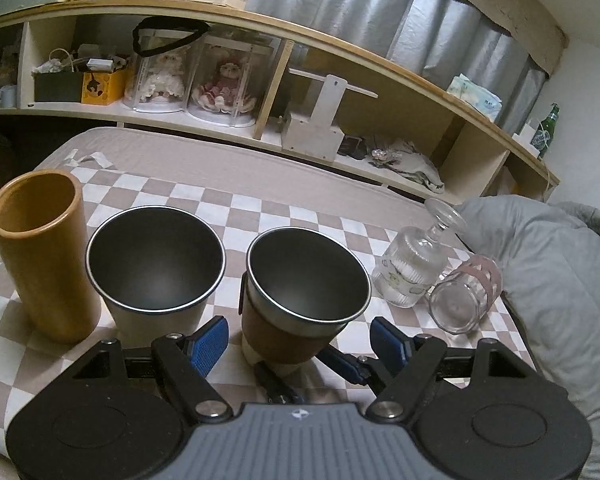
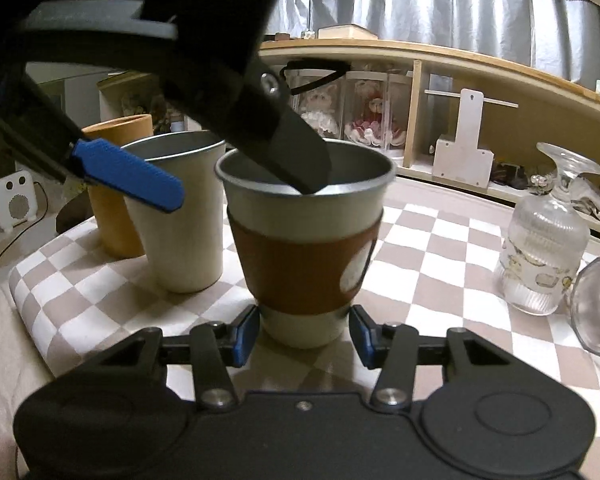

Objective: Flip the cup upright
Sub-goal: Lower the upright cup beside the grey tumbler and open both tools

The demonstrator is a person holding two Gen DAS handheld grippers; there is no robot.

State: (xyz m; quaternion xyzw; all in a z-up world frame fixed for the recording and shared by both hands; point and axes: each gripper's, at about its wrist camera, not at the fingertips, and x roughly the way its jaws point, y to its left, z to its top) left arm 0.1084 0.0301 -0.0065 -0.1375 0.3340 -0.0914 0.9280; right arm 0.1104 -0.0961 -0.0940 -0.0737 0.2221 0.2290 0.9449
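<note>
The steel cup with brown sleeve (image 2: 306,248) stands upright; both grippers' jaws gape wide around it, so withdrawing likely comes next.

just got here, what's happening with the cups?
A person with a claw in each hand is working on the metal cup with the brown sleeve. It stands upright on the checkered cloth, mouth up. The right claw is open, its fingers either side of the cup's base. The left claw is open above the rim; in the right wrist view one of its fingers looks dipped inside. A tan cup and a plain metal cup stand upright beside it. A clear glass still lies on its side.
</note>
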